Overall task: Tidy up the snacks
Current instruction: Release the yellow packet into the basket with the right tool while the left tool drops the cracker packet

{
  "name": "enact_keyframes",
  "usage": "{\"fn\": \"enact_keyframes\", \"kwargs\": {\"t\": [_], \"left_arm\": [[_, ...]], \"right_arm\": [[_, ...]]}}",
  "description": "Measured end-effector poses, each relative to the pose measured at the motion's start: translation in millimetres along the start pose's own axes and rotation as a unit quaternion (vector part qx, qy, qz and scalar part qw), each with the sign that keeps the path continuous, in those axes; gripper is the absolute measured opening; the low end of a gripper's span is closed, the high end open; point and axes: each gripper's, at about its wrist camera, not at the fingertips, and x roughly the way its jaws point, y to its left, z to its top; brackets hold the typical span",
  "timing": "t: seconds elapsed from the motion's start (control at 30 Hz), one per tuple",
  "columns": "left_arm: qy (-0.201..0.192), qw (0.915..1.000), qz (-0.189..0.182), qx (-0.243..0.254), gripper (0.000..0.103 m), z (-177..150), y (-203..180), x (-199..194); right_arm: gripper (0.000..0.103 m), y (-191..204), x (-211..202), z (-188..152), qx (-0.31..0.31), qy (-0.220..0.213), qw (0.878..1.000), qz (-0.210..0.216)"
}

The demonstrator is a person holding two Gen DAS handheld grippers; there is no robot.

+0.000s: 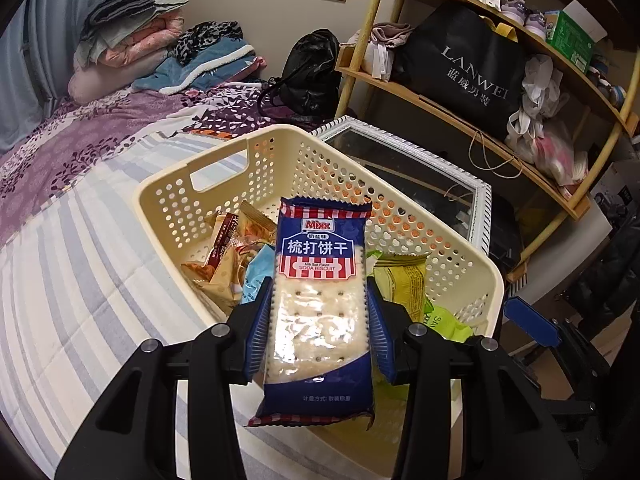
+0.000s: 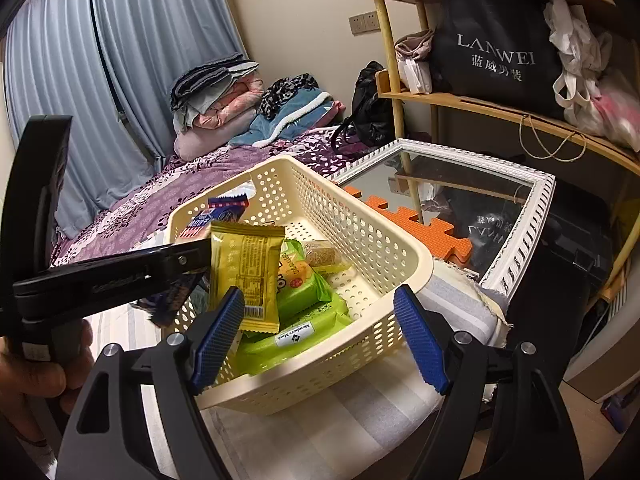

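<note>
My left gripper (image 1: 318, 300) is shut on a blue soda biscuit pack (image 1: 320, 280) and holds it over the cream perforated basket (image 1: 280, 148) on the bed. Several snack packs lie in the basket: orange-brown ones (image 1: 228, 248) at its left, a yellow pack (image 1: 404, 280) and green ones (image 1: 444, 322) at its right. My right gripper (image 2: 320, 334) is open and empty at the basket's near edge (image 2: 360, 344). In the right wrist view the yellow pack (image 2: 246, 276) stands upright over green packs (image 2: 300, 320). The left gripper's black body (image 2: 108, 276) reaches in from the left with the blue pack (image 2: 216, 212).
The basket sits on a striped bed cover (image 1: 80, 280). A white-framed mirror (image 2: 480, 208) and orange foam mats (image 2: 404, 224) lie beside the bed. A wooden shelf (image 2: 500, 108) with a black bag stands at the right. Folded bedding (image 2: 224, 100) is piled at the bed's far end.
</note>
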Motion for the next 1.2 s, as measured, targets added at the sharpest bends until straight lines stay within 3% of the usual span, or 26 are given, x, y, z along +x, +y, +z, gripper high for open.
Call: {"fn": "enact_keyframes", "kwargs": {"t": [0.2,0.27,0.57,0.73,0.9,0.97,1.2], "left_arm": [[-0.001,0.9999,-0.011,0.004,0.05,-0.2,3.1,3.1],[0.001,0.9998,-0.018,0.0,0.07,-0.6,4.6,2.2],[-0.028,0.9989,0.003,0.037,0.094,1.0,-6.0,-17.1],[-0.038,0.9976,0.035,0.047,0.099,0.4,-4.7,-31.7],[-0.042,0.9925,0.091,0.069,0.1,-2.9,-6.1,-43.1],[-0.042,0.9906,0.107,0.074,0.1,-4.7,-5.6,-46.3],[-0.047,0.9829,0.151,0.094,0.1,-9.8,-8.5,-54.6]], "right_arm": [[0.077,-0.6,-1.2,-0.8,-0.002,-0.004,1.0,-0.001],[0.077,-1.2,-2.4,-0.3,-0.001,-0.005,1.0,0.0],[0.077,-0.9,-11.3,3.5,-0.002,-0.014,1.0,0.001],[0.077,1.8,-14.6,3.7,-0.004,-0.012,1.0,0.004],[0.085,7.6,-16.1,2.7,-0.011,-0.005,1.0,0.01],[0.093,9.2,-16.1,2.1,-0.013,-0.003,1.0,0.014],[0.096,15.6,-17.3,0.2,-0.027,0.004,0.999,0.016]]}}
